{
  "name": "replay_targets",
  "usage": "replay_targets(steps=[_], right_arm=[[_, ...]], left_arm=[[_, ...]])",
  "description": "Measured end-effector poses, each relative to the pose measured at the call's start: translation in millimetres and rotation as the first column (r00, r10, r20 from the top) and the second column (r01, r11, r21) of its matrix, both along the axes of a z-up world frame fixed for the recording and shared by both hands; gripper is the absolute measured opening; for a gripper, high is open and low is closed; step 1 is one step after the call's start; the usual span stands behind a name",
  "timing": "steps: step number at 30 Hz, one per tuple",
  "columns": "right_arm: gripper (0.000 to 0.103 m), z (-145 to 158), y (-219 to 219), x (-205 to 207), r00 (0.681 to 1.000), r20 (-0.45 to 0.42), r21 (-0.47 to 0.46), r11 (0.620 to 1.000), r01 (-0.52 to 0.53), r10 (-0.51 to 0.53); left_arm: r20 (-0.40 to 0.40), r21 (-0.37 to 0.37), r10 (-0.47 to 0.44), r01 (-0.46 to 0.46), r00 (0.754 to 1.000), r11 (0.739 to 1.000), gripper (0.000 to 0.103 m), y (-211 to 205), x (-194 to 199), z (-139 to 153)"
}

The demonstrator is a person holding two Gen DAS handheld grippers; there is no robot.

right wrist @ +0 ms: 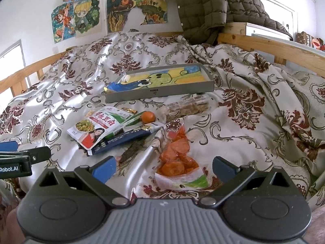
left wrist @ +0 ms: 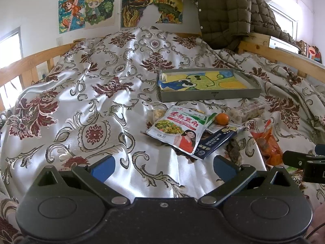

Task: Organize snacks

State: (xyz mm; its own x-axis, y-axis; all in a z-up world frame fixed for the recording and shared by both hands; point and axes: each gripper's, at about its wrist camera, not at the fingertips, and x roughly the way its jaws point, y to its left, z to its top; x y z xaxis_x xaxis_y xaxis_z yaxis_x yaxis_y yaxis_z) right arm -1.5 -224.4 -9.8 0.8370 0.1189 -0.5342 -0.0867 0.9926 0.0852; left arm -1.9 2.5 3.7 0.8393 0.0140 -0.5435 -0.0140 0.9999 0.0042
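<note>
- The left gripper (left wrist: 163, 167), black with blue fingertips, is hanging over the shiny white bed cover with dark red flowers (left wrist: 97, 93). Its jaws are standing wide apart and holding nothing.
- The right gripper (right wrist: 163, 167), black with a grey ribbed top, is also spread wide with nothing in it. It is hovering just over the clear bag of orange snacks (right wrist: 175, 158).
- From the right wrist view, the left gripper's side is showing the white words "Robot.AI".
- The snacks are lying in a loose pile on the cover, in front of both grippers.
- The white and green snack pouch with red Chinese writing and a picture of a woman in red (left wrist: 176, 129) is lying partly on top of the dark blue packet with white writing (left wrist: 215, 142). I cannot read the small words.
- The small round orange fruit (left wrist: 222, 118) is sitting just beside the pouch.
- The long clear packet of pale brown snacks (right wrist: 187, 107) is lying near the fruit, close to the tray.
- The flat grey tray with a green cartoon drawing inside (left wrist: 209, 96) is sitting behind the pile.
- Bright cartoon drawings (left wrist: 87, 10) are hanging on the wall, and an olive green puffy coat (left wrist: 225, 10) is draped over the wooden bed rail (left wrist: 26, 65).
</note>
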Motion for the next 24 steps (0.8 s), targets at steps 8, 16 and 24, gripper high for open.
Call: replay_targets(steps=[8,16,24], right_arm=[[0.103,-1.0,0.6,0.0,1.0,-0.002,-0.002,1.0,0.0,0.0],[0.103,-1.8,1.1,1.0,1.0,-0.004,-0.004,1.0,0.0,0.0],[0.103,1.3,1.4,-0.6,1.0,-0.006,-0.009,1.0,-0.001,0.001]], left_arm=[[-0.001,0.002,-0.002,0.002,1.0,1.0,0.102,-0.1,0.0,0.1],[0.0,-0.001,0.003,-0.003,1.0,1.0,0.102,2.0,-0.7,-0.7],[0.0,0.001,0.003,-0.003,1.0,1.0,0.102,1.4,-0.3,-0.5]])
